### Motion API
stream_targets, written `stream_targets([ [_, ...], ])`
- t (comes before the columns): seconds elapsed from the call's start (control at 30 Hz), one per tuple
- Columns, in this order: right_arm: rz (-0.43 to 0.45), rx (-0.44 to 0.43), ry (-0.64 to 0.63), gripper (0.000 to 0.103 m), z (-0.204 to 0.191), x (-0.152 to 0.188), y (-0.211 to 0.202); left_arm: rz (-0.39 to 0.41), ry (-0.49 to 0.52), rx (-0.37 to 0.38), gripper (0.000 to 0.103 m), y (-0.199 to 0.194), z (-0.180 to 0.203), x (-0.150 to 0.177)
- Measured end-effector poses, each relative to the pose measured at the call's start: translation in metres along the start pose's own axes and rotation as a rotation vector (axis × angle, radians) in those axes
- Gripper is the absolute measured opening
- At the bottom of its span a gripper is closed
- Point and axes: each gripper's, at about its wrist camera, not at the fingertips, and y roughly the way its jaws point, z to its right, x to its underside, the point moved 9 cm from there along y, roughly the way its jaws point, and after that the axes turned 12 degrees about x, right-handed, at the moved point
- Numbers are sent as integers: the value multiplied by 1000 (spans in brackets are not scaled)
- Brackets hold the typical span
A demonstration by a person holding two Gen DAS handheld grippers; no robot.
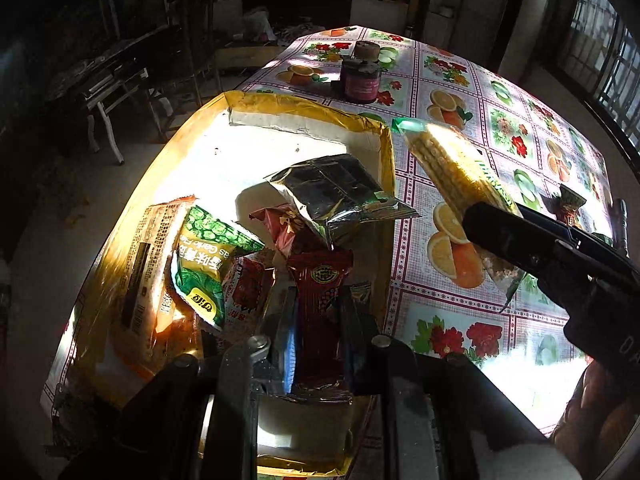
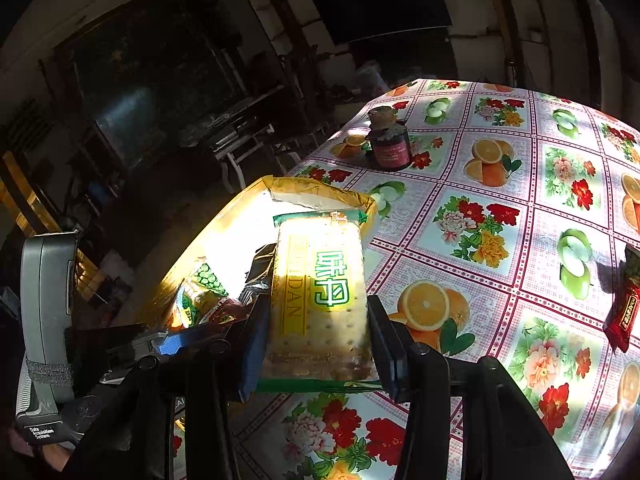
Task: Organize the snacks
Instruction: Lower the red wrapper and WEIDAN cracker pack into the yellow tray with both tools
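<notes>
Right now your left gripper [image 1: 316, 312] is clamped tight on a red snack packet [image 1: 320, 300] above the open cardboard box [image 1: 312, 124], where a green pea bag [image 1: 204, 264] and a silver pouch [image 1: 336, 196] already lie. Your right gripper [image 2: 318, 344] squeezes a cracker pack [image 2: 320, 300], held over the flowered tablecloth [image 2: 500, 240] just beside the box. A dark jar [image 2: 390, 148] stands farther back.

"Data Acquisition System" on grey device [image 2: 42, 432]
</notes>
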Motion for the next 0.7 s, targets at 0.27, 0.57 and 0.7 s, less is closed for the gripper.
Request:
stream_targets([
  [0.27,-12,-12,-17,51,-10,-8,16,10,-19,-17,17,0,-11,-5],
  [0.57,-28,-35,-19,51,-19,-20,37,10,-43,-31,17,3,-22,-12],
  [0.7,-35,-48,-10,51,-25,-26,49,13,-52,-47,17,5,-27,-18],
])
